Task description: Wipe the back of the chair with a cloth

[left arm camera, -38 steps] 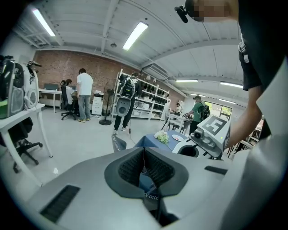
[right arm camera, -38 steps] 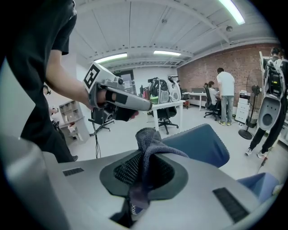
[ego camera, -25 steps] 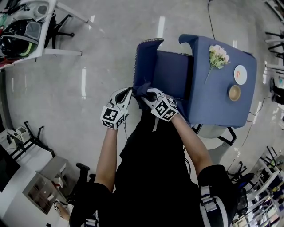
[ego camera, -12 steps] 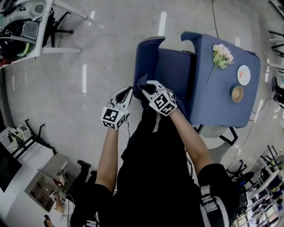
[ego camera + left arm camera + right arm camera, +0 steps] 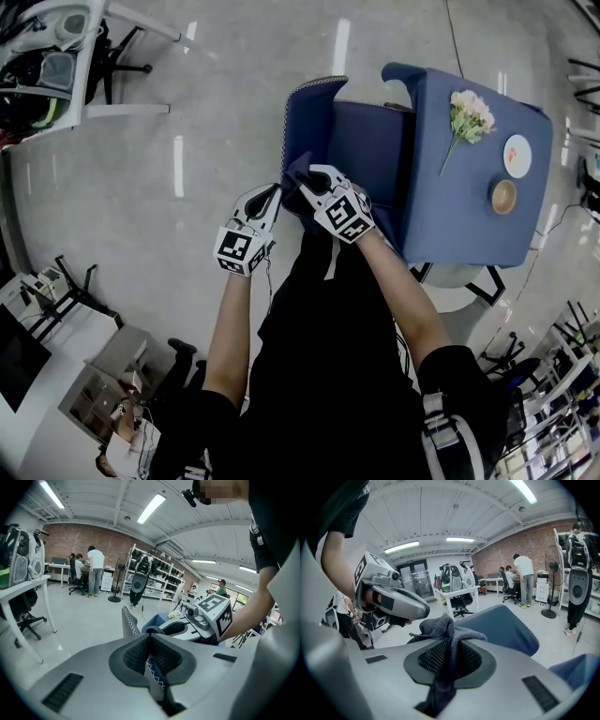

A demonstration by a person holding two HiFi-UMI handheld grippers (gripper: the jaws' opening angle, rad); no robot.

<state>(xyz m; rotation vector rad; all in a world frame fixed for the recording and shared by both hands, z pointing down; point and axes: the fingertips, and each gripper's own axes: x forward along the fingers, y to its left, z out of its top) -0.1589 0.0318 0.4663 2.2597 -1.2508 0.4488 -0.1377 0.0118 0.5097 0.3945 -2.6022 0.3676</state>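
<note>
Both grippers pinch at the top of the blue chair (image 5: 361,150) back.
The right gripper (image 5: 451,641) has its jaws pressed together on a dark cloth (image 5: 440,625), which bunches just past its tips and hangs below them. In the head view that gripper covers most of the cloth, and what shows is hard to tell from the chair's blue. The left gripper (image 5: 150,639), just beside the right one, is clamped on the chair back's stitched edge (image 5: 127,620).

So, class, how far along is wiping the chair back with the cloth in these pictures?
Done: the cloth is picked up, clamped in the right gripper. In hand: it sits at the top of the chair back, whose stitched edge the left gripper pinches. Left: probably the wiping itself; no wiped area can be told apart.
</note>
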